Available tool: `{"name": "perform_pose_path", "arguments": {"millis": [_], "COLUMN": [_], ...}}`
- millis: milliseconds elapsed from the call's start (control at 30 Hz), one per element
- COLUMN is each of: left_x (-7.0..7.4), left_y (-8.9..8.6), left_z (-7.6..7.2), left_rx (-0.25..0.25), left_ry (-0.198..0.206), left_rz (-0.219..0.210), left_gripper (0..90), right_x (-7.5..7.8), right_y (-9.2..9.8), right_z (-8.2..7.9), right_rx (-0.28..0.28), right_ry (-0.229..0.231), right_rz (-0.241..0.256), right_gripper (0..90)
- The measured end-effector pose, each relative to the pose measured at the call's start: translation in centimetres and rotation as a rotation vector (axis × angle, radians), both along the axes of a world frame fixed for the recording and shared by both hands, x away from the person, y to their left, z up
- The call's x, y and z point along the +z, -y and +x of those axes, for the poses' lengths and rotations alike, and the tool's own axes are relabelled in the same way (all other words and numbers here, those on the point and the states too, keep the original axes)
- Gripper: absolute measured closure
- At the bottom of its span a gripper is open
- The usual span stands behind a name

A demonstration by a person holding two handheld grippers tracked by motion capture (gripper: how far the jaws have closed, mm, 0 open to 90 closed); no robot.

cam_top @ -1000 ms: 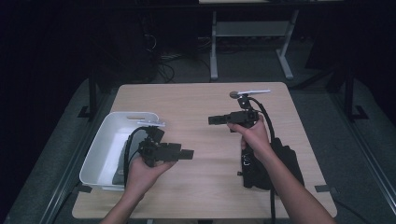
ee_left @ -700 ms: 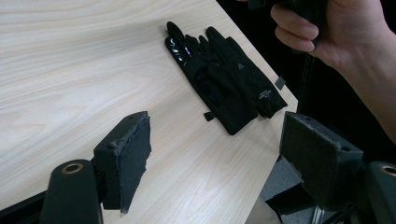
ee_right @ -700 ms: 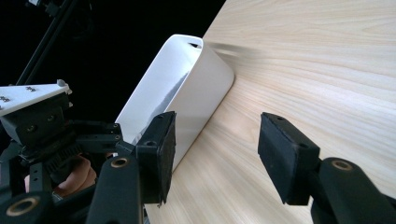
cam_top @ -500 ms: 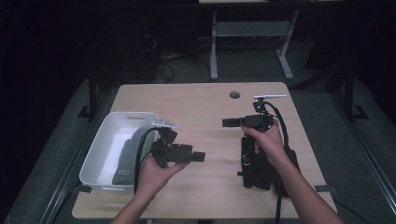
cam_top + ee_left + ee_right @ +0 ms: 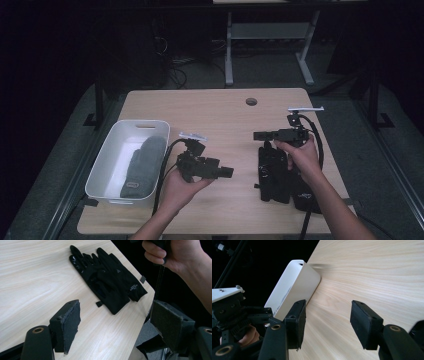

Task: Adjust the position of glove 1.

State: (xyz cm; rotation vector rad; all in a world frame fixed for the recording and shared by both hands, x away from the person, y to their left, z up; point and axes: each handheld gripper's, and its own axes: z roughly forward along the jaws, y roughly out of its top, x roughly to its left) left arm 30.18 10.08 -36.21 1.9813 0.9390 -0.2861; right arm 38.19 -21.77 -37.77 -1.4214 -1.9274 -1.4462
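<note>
Swinging the left gripper (image 5: 229, 172) away from the white rectangular plastic bin (image 5: 102, 160), where it hung a second ago, and out over the middle of the pale wooden table (image 5: 210, 110). Aiming it now at the pair of black fabric gloves (image 5: 274, 175) lying flat near the table's right edge, close to the front. Drawing the right gripper (image 5: 256, 135) back a little meanwhile, hovering it just above the gloves' fingertips and pointing it leftward. Keeping both sets of jaws spread wide, clasping nothing. Judging by that shift, lining up a first grab at the gloves, probably for carrying them across to the bin beside the grey knitted mitten (image 5: 142, 162) already lying inside.

Looking along the left gripper (image 5: 117, 307) from its own camera: picking out the gloves (image 5: 110, 282) stacked one on another, fingers fanned toward the far side, cuffs nearly at the table's rim, well ahead of the padded jaws, and catching the right hand (image 5: 175, 252) above them. Looking along the right gripper (image 5: 328, 307) instead: taking in bare wood between the jaws and the bin's (image 5: 294, 287) smooth outer wall.
</note>
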Motion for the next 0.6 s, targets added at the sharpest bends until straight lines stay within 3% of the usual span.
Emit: {"name": "perform_pose_path", "arguments": {"millis": [600], "left_x": [-1.7], "left_y": [3.4], "left_z": [-0.2], "left_rx": [-0.061], "left_ry": [0.019], "left_rz": [0.019], "left_gripper": [22.0], "right_x": [-1.1], "right_y": [3.6], "right_z": [-1.5], "right_rx": [-0.035], "right_ry": [-0.014], "right_rz": [-0.055], "right_gripper": [44.4]}}
